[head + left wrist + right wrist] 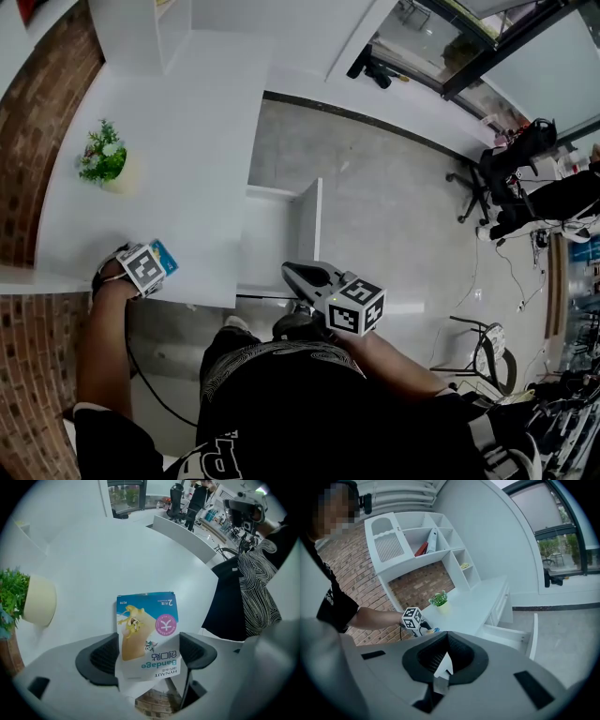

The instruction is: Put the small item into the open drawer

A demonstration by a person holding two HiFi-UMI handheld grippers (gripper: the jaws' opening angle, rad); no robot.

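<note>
The small bandage box (147,630) lies on the white tabletop (178,150) between the wide-apart jaws of the left tool (148,654), not squeezed, while the right tool (305,277) is clenched shut beside the pulled-out drawer (281,234), and a pot (124,178) holds a green plant.

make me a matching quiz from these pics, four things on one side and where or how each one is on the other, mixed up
Things:
1. bandage box
2. potted plant
3. drawer
4. right gripper

Place or state:
a. pulled out from the front of the counter
b. jaws together
c. lying on the counter between the open jaws of the left gripper
d. standing on the counter near the brick wall

Pairs: 1-c, 2-d, 3-a, 4-b
</note>
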